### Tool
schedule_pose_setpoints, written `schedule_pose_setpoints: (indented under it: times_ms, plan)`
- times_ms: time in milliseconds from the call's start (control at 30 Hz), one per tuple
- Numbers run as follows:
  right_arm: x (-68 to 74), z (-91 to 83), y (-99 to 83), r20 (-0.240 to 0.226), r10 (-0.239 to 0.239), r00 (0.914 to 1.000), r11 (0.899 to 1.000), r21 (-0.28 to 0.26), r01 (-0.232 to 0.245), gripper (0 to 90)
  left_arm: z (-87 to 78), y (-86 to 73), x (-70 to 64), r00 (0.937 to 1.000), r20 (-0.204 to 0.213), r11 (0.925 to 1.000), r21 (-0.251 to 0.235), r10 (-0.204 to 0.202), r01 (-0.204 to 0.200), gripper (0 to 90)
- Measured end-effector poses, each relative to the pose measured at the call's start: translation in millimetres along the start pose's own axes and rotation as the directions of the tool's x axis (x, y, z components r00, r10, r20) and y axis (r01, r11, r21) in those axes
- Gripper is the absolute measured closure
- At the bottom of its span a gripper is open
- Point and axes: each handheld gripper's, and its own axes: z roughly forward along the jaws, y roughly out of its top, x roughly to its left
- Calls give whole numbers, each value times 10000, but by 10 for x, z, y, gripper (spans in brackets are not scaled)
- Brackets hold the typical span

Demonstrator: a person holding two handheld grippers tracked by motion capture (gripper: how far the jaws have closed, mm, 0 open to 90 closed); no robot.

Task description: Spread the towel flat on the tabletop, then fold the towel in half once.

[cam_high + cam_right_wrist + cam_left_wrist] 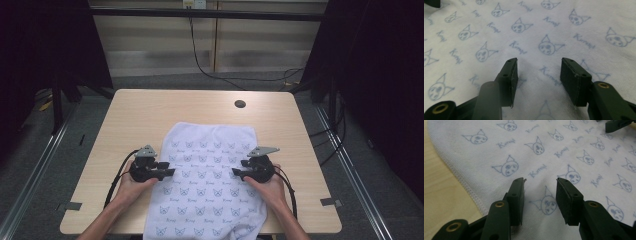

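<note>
A white towel [207, 170] printed with small blue cat faces lies flat on the wooden table [145, 112], its near end hanging over the front edge. My left gripper [169, 173] rests on the towel's left side, pointing inward, jaws open over the cloth [499, 150]. My right gripper [237, 175] sits on the towel's right side, pointing toward the left one, also open with only cloth [564, 27] between its fingers. In the left gripper view, my left gripper [540, 188] stands just inside the towel's stitched hem. The right gripper [539, 68] hovers over printed cloth.
A round cable hole [240, 104] is in the table's far right part. Bare wood surrounds the towel on the left, right and far sides. Black curtains and metal rails flank the table; cables [210, 70] run across the floor behind it.
</note>
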Motion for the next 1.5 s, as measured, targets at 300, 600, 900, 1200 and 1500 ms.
schedule_pose_setpoints:
  times_ms: [300,600,900,1200,1500]
  plan:
    - [274,-300,-312,-286,-280,9992,9996,86,282,488,-180,-223,-317,9958,806,9987,248,431,-453,572]
    - [558,-503,-551,-1050,-37,9945,10000,-3,37,486,-403,-446,-683,9878,1403,9947,683,670,-772,541]
    - [127,-492,-209,-90,205,9997,9970,-748,-212,476,-386,-117,-289,9984,567,9996,-266,76,-61,535]
    - [-434,-188,30,909,740,9931,9950,-731,-674,494,-221,136,110,9969,-243,9948,-722,-744,724,543]
    - [-615,-45,-10,1436,908,9855,9946,-634,-824,439,-7,300,319,9887,-706,9878,-931,-1319,1251,481]
